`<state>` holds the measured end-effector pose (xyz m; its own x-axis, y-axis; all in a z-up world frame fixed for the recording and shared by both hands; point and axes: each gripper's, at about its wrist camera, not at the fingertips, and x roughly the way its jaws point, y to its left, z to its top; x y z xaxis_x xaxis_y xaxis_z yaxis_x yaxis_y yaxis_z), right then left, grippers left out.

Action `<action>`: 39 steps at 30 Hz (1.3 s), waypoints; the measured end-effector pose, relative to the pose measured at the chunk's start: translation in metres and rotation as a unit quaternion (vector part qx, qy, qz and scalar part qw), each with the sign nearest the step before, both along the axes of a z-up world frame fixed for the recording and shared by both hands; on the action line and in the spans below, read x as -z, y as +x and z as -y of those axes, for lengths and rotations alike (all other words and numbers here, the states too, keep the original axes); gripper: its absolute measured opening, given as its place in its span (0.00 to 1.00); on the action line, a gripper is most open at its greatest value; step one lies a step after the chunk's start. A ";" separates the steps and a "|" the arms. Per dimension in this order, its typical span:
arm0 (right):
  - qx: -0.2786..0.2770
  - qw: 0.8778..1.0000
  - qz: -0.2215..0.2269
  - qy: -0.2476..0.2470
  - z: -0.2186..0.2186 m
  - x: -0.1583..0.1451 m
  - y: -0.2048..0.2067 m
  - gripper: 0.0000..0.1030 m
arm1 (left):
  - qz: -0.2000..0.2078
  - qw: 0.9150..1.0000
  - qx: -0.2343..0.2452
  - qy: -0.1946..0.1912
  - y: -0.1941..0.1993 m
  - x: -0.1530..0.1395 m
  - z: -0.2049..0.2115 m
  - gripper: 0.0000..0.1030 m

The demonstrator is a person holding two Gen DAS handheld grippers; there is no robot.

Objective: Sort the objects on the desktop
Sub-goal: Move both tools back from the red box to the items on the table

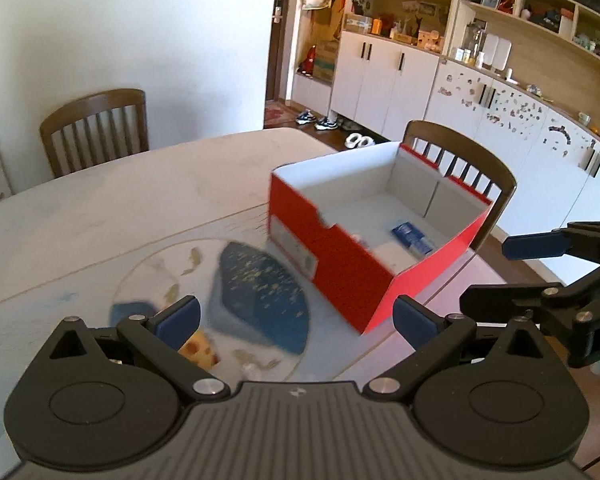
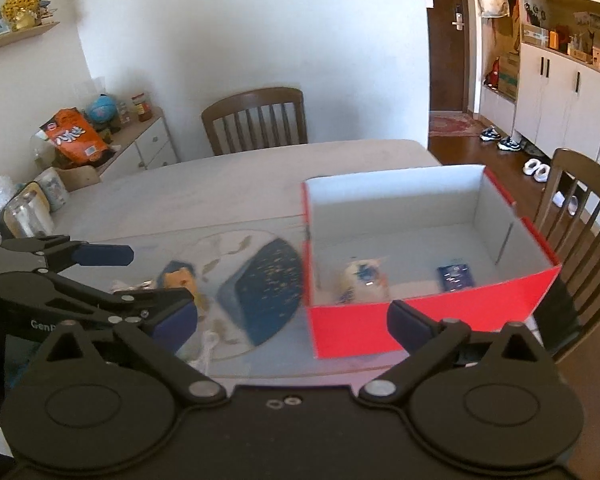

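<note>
A red shoebox with a white inside stands open on the table. In it lie a dark blue packet and a white pouch. Left of the box is a round clear mat with a dark blue speckled patch. A yellow-orange item lies on the mat, blurred. My left gripper is open over the mat and holds nothing. My right gripper is open in front of the box's near wall and holds nothing.
The beige table has wooden chairs at its far side and right side. A sideboard with an orange snack bag and jars stands at the left. White cabinets line the right wall.
</note>
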<state>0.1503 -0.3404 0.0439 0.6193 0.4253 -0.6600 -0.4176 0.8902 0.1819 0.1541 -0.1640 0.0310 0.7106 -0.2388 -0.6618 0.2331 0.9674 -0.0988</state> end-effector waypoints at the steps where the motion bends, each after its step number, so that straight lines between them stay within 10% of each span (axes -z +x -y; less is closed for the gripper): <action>1: -0.001 1.000 -0.001 0.001 -0.005 0.000 -0.003 0.99 | -0.002 1.000 -0.001 0.004 -0.004 0.001 -0.006 1.00; 39: -0.023 0.998 0.004 -0.066 -0.121 0.078 -0.032 0.80 | -0.018 0.996 -0.079 0.027 -0.067 0.066 -0.134 0.99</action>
<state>0.1183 -0.2195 -0.0343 0.6067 0.3635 -0.7069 -0.4591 0.8863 0.0617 0.0869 -0.0305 -0.0351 0.7117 -0.0883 -0.6969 0.0738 0.9960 -0.0508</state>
